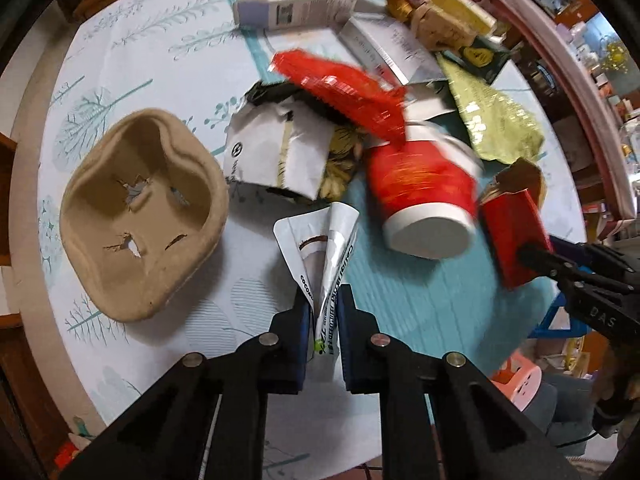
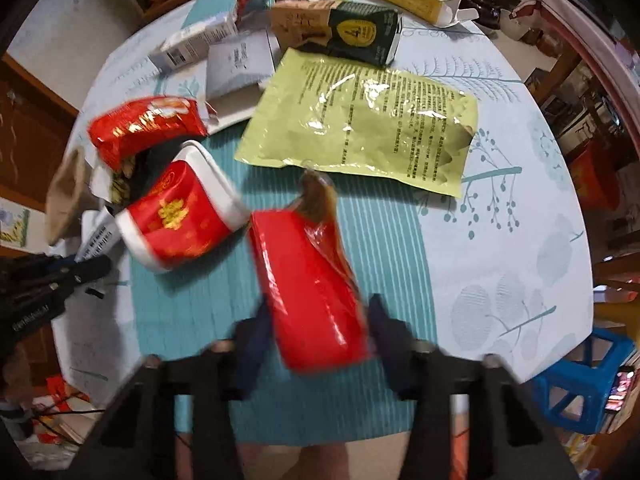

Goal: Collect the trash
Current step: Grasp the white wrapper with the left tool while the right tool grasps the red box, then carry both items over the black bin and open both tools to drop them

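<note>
Round table [image 2: 520, 208]: pulp tray [image 1: 140, 216], red cup [image 2: 180, 224], green pouch [image 2: 360, 120].

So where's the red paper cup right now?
The red paper cup lies on its side on the teal table runner, between the white pouch and the red packet.

A round table with a pale cloth [image 2: 500, 216] printed with blue-green trees and leaves fills the middle of the room. A wide teal stripe [image 2: 400, 248] runs across the cloth from the near edge to the far edge. Past the table's right edge stands a blue plastic stool [image 2: 576, 384]. A small pink stool [image 1: 520, 384] sits on the floor below the near edge. Brown wooden furniture [image 2: 28, 128] stands beyond the left edge.
</note>
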`<state>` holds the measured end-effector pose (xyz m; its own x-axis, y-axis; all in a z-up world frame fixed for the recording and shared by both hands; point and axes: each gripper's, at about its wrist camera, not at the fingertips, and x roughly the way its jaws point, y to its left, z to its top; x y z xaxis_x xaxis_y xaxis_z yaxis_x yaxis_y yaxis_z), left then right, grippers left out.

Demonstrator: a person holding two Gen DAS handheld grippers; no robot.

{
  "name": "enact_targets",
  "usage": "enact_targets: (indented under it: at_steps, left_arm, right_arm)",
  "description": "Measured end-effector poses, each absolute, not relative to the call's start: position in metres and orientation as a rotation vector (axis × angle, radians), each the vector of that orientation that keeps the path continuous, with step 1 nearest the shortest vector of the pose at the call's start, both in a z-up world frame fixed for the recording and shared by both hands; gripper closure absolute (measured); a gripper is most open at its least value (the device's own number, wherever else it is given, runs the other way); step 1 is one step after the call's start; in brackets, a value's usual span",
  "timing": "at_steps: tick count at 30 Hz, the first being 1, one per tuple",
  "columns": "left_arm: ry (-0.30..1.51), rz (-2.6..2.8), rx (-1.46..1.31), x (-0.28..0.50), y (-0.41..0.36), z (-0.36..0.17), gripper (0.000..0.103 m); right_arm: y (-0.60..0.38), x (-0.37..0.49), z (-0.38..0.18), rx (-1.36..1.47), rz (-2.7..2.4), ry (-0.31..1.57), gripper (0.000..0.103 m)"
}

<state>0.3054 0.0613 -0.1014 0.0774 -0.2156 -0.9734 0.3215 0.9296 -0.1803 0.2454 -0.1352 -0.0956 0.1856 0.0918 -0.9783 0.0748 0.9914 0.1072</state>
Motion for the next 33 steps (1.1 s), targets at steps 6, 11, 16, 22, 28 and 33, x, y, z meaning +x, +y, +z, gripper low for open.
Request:
enact_targets:
  at_steps: [6, 11, 16, 22, 28, 33]
  left_arm:
    - [1.368, -0.418, 0.083, 0.292, 0.050, -0.077, 0.092]
    - [1.328, -0.378, 0.069, 0.266, 0.050, -0.057, 0.093]
    - [1.264, -0.320, 0.058, 0.220, 0.056, -0.023, 0.093]
    - [1.237, -0.250, -0.031, 0.153, 0.019, -0.005, 0.093]
    - [1.253, -0.195, -0.065, 0.083, -0.025, -0.008, 0.093]
    - [1.300, -0.172, -0.033, 0.037, -0.047, -0.019, 0.093]
  right_arm:
    - [-0.130, 0.236, -0.093, 0.118, 0.052, 1.437, 0.067]
    - [-0.124, 0.222, -0.080, 0.086, 0.118, 1.406, 0.067]
    - [-0.137, 0.201, -0.055, 0.056, 0.216, 1.324, 0.067]
    - [-0.174, 0.169, -0.038, 0.023, 0.318, 1.271, 0.067]
    - [-0.199, 0.131, -0.039, 0.019, 0.410, 1.248, 0.067]
    - [-0.209, 0.086, -0.050, 0.031, 0.471, 1.286, 0.067]
